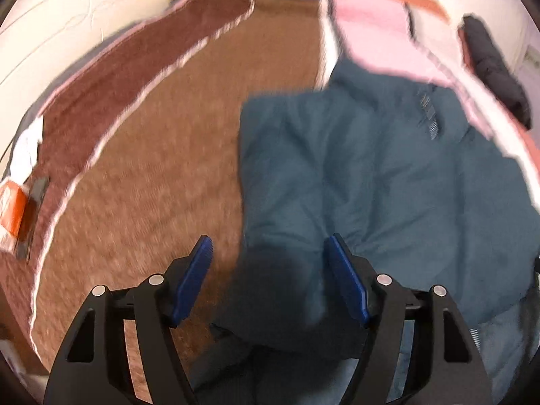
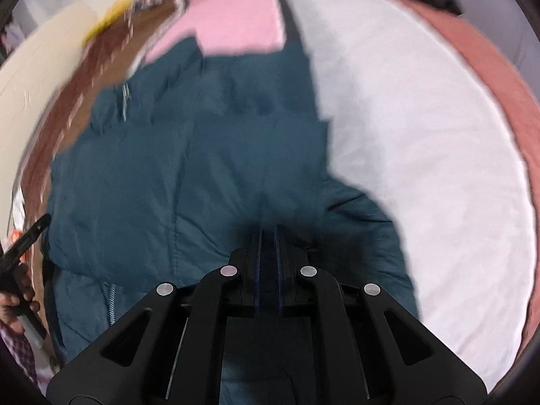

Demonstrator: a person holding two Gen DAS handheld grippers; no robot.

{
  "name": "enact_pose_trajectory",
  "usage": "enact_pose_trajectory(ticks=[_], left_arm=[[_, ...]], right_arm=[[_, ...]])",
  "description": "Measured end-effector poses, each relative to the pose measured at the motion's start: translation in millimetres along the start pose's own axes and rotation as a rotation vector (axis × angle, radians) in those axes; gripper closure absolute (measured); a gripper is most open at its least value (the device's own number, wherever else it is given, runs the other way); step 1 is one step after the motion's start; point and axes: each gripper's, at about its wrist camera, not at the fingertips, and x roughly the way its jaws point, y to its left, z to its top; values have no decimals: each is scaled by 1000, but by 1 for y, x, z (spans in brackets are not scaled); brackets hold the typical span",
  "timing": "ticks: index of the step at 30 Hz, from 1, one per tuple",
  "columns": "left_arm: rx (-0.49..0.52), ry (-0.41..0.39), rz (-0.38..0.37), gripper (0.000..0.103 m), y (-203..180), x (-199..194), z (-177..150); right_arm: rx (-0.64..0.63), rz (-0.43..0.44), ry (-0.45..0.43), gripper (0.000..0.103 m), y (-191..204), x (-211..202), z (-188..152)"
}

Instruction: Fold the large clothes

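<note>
My left gripper (image 1: 268, 270) has its jaws wide apart and nothing pinched between them; it hangs above the near left edge of the teal padded jacket (image 1: 371, 175), where the cloth meets the brown carpet-like cover (image 1: 162, 155). My right gripper (image 2: 268, 233) has its jaws together, only a thin slit between the blue pads (image 2: 258, 253). I cannot tell whether a layer of jacket is caught in that slit or the tips merely sit above the cloth.

The jacket lies spread on the bed, its far end against the pink sheet (image 2: 233, 13) and its right side on the white sheet (image 2: 422, 155).

I judge the next step to be taking hold of an edge for a fold. To do it well, I should bring the left jaws down squarely over the jacket's left hem, one pad above and one below, and close on the whole puffy thickness, not just the outer shell, which looks slippery.
</note>
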Motion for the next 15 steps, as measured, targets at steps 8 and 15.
enact_pose_trajectory(ticks=[8, 15], left_arm=[[17, -57, 7, 34, -3, -24, -8], [149, -168, 10, 34, 9, -96, -50]], right_arm=[[-45, -3, -27, 95, 5, -12, -2], [-81, 31, -79, 94, -19, -71, -61]])
